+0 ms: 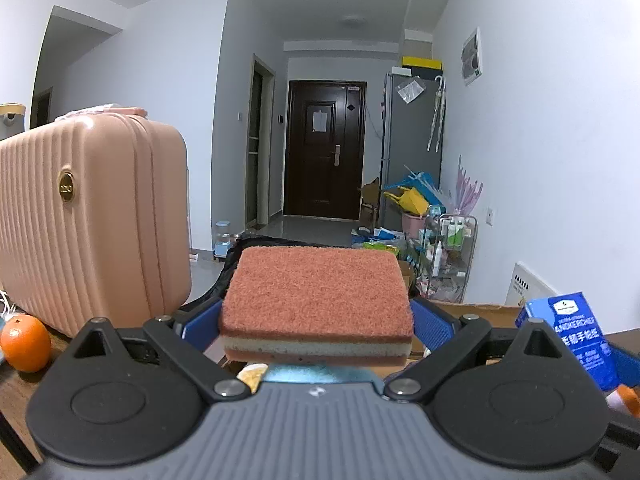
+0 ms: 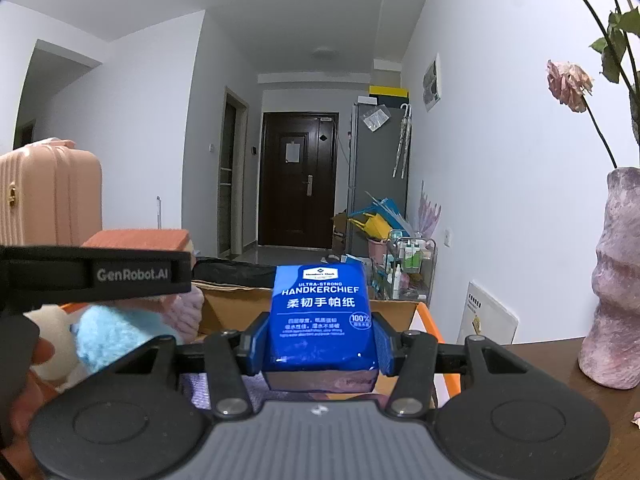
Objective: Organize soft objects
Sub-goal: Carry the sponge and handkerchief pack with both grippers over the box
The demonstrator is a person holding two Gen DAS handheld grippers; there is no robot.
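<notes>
Rusty-red scouring top on the sponge (image 1: pixel 316 292), with a speckled cream band and a salmon layer beneath. The handkerchief pack (image 2: pixel 323 316) is bright blue with white lettering. Ribbed peach-pink on the suitcase (image 1: pixel 92 216), gold badge at its side. A vivid orange (image 1: pixel 25 343), a mottled mauve vase (image 2: pixel 614 280), a fluffy sky-blue toy (image 2: pixel 116 336), and blue pads on both grippers.

"How many things were there?"
"One sponge (image 1: pixel 316 300), one blue handkerchief pack (image 2: pixel 322 316), one orange (image 1: pixel 25 343), one pink suitcase (image 1: pixel 92 216), one vase (image 2: pixel 614 280), two grippers."
</notes>
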